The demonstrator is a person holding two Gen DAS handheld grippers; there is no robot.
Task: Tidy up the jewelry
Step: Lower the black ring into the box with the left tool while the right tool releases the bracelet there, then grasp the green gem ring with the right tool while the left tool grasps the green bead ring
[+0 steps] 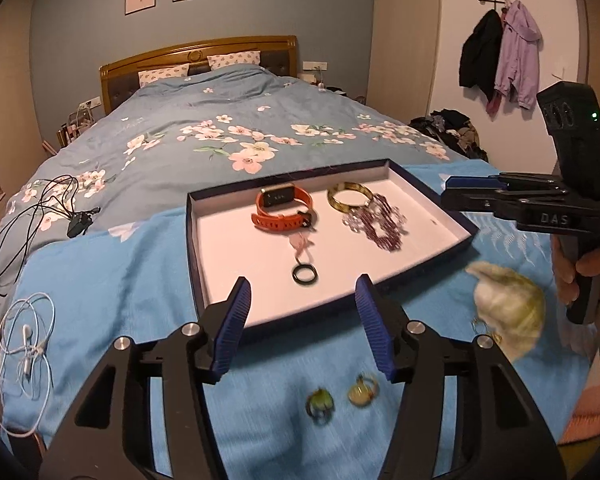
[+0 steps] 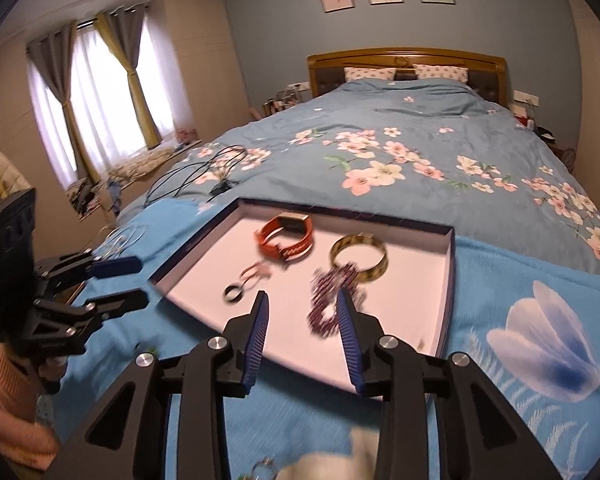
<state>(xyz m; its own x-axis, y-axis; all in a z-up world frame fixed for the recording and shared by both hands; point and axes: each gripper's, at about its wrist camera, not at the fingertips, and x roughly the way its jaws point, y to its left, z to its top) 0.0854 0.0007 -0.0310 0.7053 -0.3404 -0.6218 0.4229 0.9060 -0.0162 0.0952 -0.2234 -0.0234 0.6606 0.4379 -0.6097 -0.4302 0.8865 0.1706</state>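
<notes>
A shallow navy-rimmed tray [image 1: 196, 256] lies on a bright blue cloth [image 1: 108, 280] on the bed, holding an orange smartwatch [image 1: 282, 210], a tortoiseshell bangle [image 1: 350, 198], a purple beaded necklace [image 1: 380, 224] and a black ring [image 1: 305, 275]. In front of the tray's near rim, outside it, lie two greenish rings [image 1: 320, 402] and a pale shell-like piece [image 1: 506, 304]. The left gripper [image 1: 302, 324] and right gripper [image 2: 302, 342] both hover at that rim, jaws apart and empty.

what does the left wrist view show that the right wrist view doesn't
Only the left wrist view: two small rings on the blue cloth, white earphones, and coats on a wall hook. Only the right wrist view: the curtained window. Both share the tray holding the orange watch, bangle, purple beads and black ring, plus both open hand-held grippers.
</notes>
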